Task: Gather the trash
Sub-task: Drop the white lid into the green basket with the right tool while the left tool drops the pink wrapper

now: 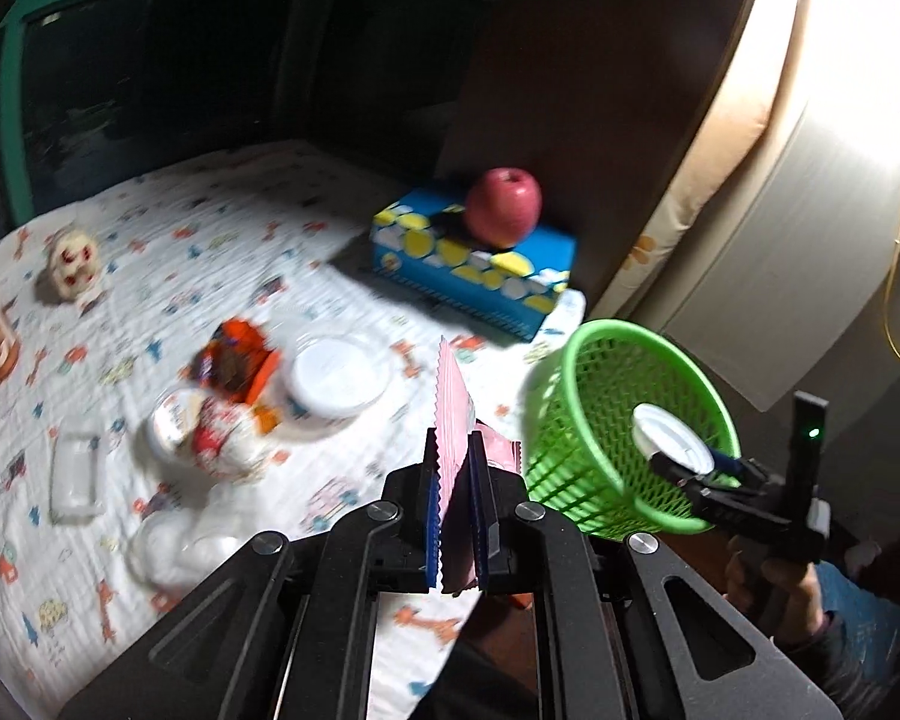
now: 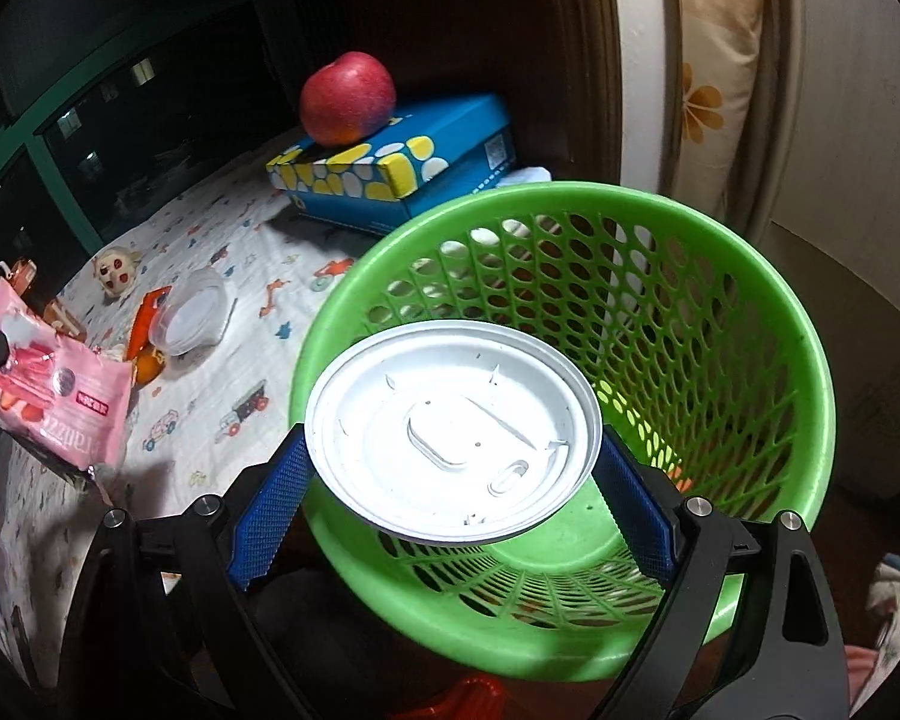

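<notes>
My left gripper (image 1: 456,468) is clamped on a pink snack wrapper (image 1: 452,414), which stands on edge between the blue pads, up above the patterned cloth (image 1: 222,228). My right gripper (image 2: 450,480) pinches a white cup lid (image 2: 453,432) across its width, right over the mouth of the green mesh basket (image 2: 720,324), which tilts toward me at the cloth's edge. Beyond the basket sits a blue tissue box (image 1: 474,264) with a red apple (image 1: 504,207) on top. Scattered on the cloth to my left: a clear plastic cup (image 1: 336,381), an orange wrapper (image 1: 237,360), a crumpled red-and-white packet (image 1: 210,438), a small clear container (image 1: 77,474) and a little skull-faced toy (image 1: 75,264). Nothing lies between the lid and the basket opening.
</notes>
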Tool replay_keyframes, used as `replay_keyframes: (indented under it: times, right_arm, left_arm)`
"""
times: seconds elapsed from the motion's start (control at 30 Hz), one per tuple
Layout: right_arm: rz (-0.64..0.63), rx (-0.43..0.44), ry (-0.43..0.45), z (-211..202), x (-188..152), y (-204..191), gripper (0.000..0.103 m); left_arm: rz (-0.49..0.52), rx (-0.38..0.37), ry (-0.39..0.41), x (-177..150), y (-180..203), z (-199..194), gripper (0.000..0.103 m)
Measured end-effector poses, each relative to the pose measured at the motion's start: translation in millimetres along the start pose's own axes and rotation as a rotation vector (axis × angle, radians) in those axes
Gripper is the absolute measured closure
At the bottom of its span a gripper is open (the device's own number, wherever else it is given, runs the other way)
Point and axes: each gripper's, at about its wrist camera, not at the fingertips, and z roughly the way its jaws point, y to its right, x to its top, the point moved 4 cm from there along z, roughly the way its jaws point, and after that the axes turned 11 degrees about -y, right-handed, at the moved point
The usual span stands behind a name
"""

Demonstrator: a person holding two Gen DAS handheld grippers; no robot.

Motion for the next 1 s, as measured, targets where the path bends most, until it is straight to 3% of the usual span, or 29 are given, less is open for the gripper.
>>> replay_keyframes:
  times: [0.47, 0.77, 1.0]
  right_arm:
    - [0.053, -0.015, -0.036, 6.1, -15.0, 42.4, 0.011]
    - [0.051, -0.043, 0.015, -18.4, -27.2, 52.8, 0.011]
    - [0.061, -0.054, 0.057, -42.7, -37.8, 62.5, 0.011]
  left_arm:
    - [0.181, -0.107, 0.017, 69.7, 117.5, 39.6, 0.095]
    - [0.192, -0.144, -0.039, 72.9, 153.2, 89.8, 0.095]
    - [0.179, -0.146, -0.111, 62.2, 157.8, 121.1, 0.094]
